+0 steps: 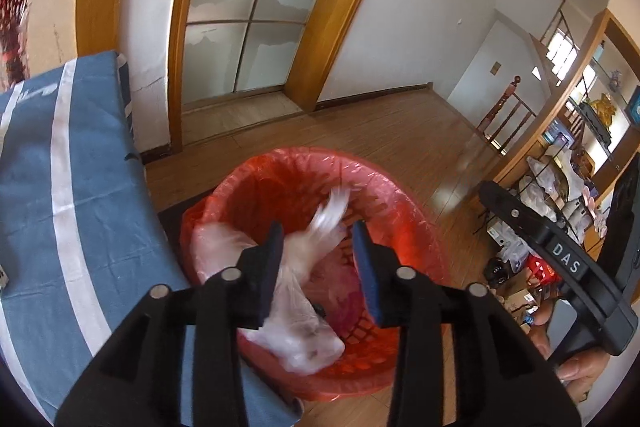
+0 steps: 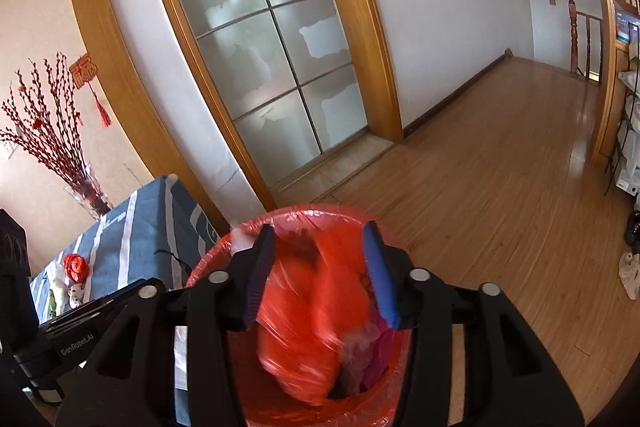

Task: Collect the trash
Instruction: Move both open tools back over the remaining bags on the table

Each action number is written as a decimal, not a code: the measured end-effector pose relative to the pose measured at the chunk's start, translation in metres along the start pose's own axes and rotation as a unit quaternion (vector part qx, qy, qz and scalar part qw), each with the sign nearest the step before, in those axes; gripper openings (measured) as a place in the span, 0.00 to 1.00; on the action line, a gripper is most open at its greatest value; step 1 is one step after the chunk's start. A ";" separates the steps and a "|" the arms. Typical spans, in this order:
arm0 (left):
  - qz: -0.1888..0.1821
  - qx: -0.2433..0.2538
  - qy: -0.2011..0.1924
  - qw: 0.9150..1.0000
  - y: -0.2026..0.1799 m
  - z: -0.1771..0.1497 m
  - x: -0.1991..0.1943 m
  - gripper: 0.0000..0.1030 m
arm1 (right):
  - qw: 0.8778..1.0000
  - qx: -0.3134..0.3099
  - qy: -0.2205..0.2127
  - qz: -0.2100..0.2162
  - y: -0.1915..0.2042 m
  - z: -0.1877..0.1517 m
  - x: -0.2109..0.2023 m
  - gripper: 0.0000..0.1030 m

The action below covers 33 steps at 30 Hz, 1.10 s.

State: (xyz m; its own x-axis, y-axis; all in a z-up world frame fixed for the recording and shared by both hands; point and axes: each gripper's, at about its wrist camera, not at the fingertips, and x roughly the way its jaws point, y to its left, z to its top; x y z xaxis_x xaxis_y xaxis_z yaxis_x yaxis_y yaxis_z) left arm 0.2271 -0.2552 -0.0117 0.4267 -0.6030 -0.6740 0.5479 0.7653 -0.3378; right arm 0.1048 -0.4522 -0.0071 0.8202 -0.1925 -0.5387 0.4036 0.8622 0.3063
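Wooden floor (image 2: 500, 163) runs past a frosted glass door (image 2: 272, 55), and beside my blue-striped bench (image 1: 60, 195) stands the red-lined trash basket (image 1: 404, 211). I hold both tools over it. My left tool (image 1: 318, 269) has its pads apart — a clear plastic bag (image 1: 298, 323), blurred, lies between them, touching the left pad at most, not pinched. My right tool (image 2: 320, 273) is likewise released, and a crumpled red bag (image 2: 296, 323), also blurred, sits below its spread fingers inside the basket. More trash (image 2: 76, 267) lies on the bench.
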 end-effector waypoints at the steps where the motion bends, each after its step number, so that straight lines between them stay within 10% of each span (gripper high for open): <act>1: 0.003 -0.002 0.000 1.000 0.003 -0.001 -0.001 0.38 | 1.000 0.001 0.001 0.000 0.000 -0.001 0.000 0.47; 23: 0.180 -0.036 -0.080 0.980 0.125 -0.034 -0.101 0.55 | 0.994 -0.102 -0.012 0.025 0.089 -0.019 -0.001 0.53; 33: 0.289 -0.080 -0.116 0.947 0.220 -0.051 -0.174 0.60 | 0.974 -0.187 0.029 0.120 0.202 -0.051 0.018 0.53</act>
State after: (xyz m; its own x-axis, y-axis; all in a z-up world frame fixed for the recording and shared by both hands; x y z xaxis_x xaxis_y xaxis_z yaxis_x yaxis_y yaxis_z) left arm 0.2372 0.0298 -0.0023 0.7793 -0.0912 -0.6200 0.0659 0.9958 -0.0636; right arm 0.1808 -0.2573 0.0047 0.8440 0.0543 -0.5336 0.0169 0.9917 0.1275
